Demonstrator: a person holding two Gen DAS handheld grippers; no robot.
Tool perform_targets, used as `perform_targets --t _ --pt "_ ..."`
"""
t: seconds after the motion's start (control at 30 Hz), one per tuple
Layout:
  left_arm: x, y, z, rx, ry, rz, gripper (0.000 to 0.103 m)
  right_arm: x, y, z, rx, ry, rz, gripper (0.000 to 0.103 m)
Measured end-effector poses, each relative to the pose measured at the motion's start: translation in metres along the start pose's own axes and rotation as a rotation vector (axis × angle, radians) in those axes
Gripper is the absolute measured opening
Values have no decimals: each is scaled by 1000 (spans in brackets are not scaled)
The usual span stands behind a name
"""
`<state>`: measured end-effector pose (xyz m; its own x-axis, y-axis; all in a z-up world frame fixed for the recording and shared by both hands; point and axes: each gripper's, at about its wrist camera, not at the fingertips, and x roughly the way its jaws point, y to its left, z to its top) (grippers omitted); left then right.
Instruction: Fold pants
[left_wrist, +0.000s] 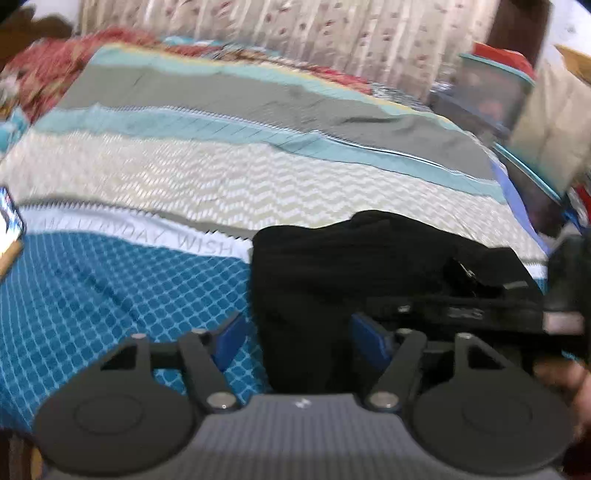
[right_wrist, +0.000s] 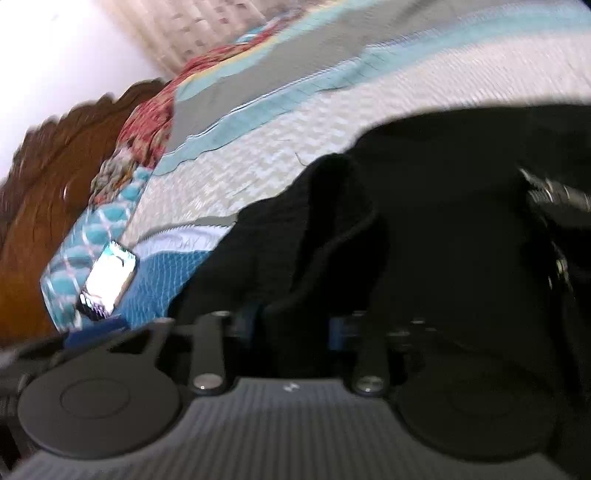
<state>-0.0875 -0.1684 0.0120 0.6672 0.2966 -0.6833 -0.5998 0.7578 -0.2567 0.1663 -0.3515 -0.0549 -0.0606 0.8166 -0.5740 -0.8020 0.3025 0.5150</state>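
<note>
Left gripper (left_wrist: 298, 334) and right gripper (right_wrist: 291, 325) are each showing a grey ribbed body, black round discs, black link arms with silver screws, blue finger pads, small white mark.

We see our right gripper (right_wrist: 293, 326) over black pants (right_wrist: 424, 229) on a striped bedspread (right_wrist: 295, 122), its jaws apart with cloth between; a phone (right_wrist: 109, 282) lies left.

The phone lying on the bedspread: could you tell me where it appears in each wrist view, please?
Left wrist view: the phone is cut off at the far left edge, halfway down.
Right wrist view: it lies lower left, its screen glaring white.
Shared landmark: the black pants, to the phone's right in both.
</note>
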Motion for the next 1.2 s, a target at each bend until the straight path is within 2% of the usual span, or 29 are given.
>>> perform_targets --t 0.1,0.23,0.27,0.37,0.4,0.43,0.47,0.5,0.57,0.67,0.77,0.83,0.87,0.9,0.93,0.97,1.0,1.03,1.1,1.2 --pt "7 -5 7 -1 -1 4 62 -24 4 6 -70 -105 -62 24" --pt "20 -31 12 69 -7 -19 62 -46 -7 6 -137 -223 -196 24" --pt "24 -38 12 91 -4 -14 62 -47 -14 4 -135 -226 -240 25" --pt "52 -59 12 159 67 53 62 -37 -35 -1 -90 -152 -376 37" --pt "58 -61 9 167 92 66 64 -41 -42 -3 -66 -154 -381 39" --pt "62 -62 7 160 108 71 64 -49 -46 -4 -41 -173 -350 42" --pt "63 -60 6 144 119 69 67 -56 -48 -4 -22 -197 -321 47" --pt "63 -55 6 115 128 62 75 -65 -48 -4 -20 -225 -312 50" --pt "61 -42 10 39 143 32 85 -79 -47 -4 -38 -276 -304 50" --pt "63 -18 19 -120 187 -77 103 -83 -38 -5 -63 -307 -255 50" --pt "80 3 20 -294 286 -236 103 -78 -30 -12 -123 -304 -227 50" --pt "98 7 15 -350 340 -297 102 -78 -27 -17 -166 -280 -204 50" --pt "104 6 14 -348 346 -296 94 -72 -25 -18 -175 -256 -200 50" --pt "109 2 13 -324 342 -290 69 -62 -25 -15 -170 -221 -194 50" --pt "113 -4 14 -286 338 -285 54 -50 -30 -16 -151 -151 -184 51" --pt "115 -10 15 -255 336 -264 35 -33 -37 -17 -117 -62 -190 51" --pt "115 -16 17 -217 327 -239 22 -20 -46 -21 -79 -20 -195 51" --pt "112 -20 22 -191 313 -241 21 -18 -47 -23 -69 -50 -194 51" --pt "94 -21 36 -166 235 -250 18 -11 -33 -16 -108 -37 -205 51" --pt "56 -9 52 -163 107 -226 17 0 -19 0 -75 -48 -114 50"
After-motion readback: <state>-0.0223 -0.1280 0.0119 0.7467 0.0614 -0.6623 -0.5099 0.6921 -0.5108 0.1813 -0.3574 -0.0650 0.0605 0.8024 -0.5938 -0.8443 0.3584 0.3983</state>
